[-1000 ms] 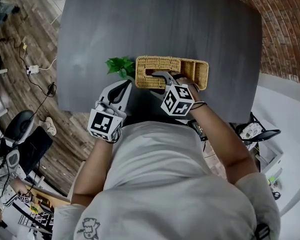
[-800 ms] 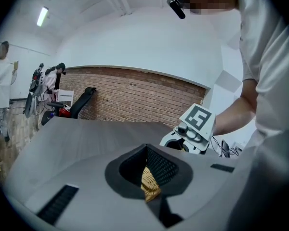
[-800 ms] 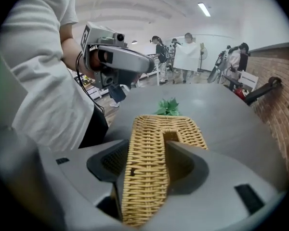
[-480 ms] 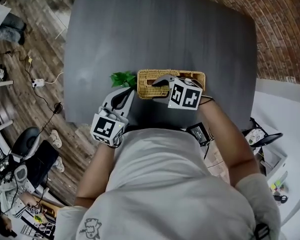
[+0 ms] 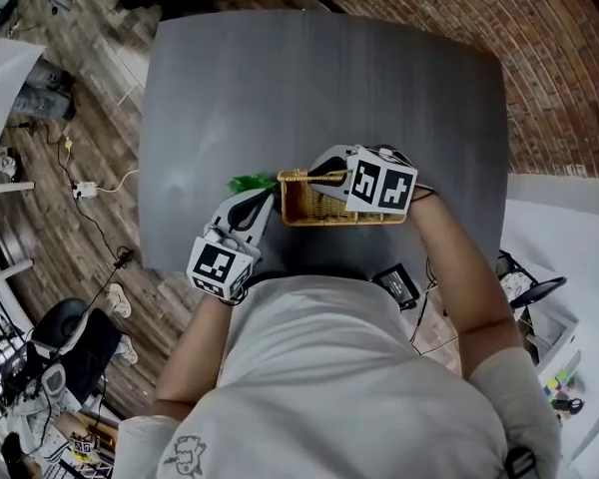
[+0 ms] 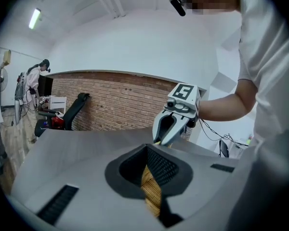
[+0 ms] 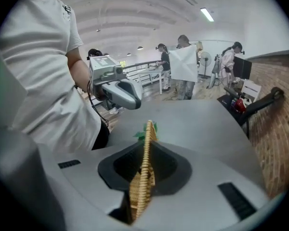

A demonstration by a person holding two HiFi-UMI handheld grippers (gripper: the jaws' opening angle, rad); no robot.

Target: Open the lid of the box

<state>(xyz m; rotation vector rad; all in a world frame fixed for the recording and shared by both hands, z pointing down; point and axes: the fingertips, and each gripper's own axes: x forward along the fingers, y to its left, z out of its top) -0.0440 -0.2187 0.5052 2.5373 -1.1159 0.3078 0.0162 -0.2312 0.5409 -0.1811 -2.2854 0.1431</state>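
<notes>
Now | left hand-held gripper [image 5: 266,200] clamps box [image 5: 314,214] | right hand-held gripper [image 5: 316,177] jaws just closed on lid [image 7: 147,148]

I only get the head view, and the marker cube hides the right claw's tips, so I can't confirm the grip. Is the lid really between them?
Observer: Yes. In the right gripper view the lid runs edge-on between the pads of the right claw, which have just been closing on it.
Operator: And the left claw? From above it just sits by the box.
Observer: The left gripper view shows a strip of the wicker box pinched between the pads of the left claw.
Operator: Anyone close by?
Observer: The right gripper view shows several people standing across the room, beyond the far edge of the table.
</notes>
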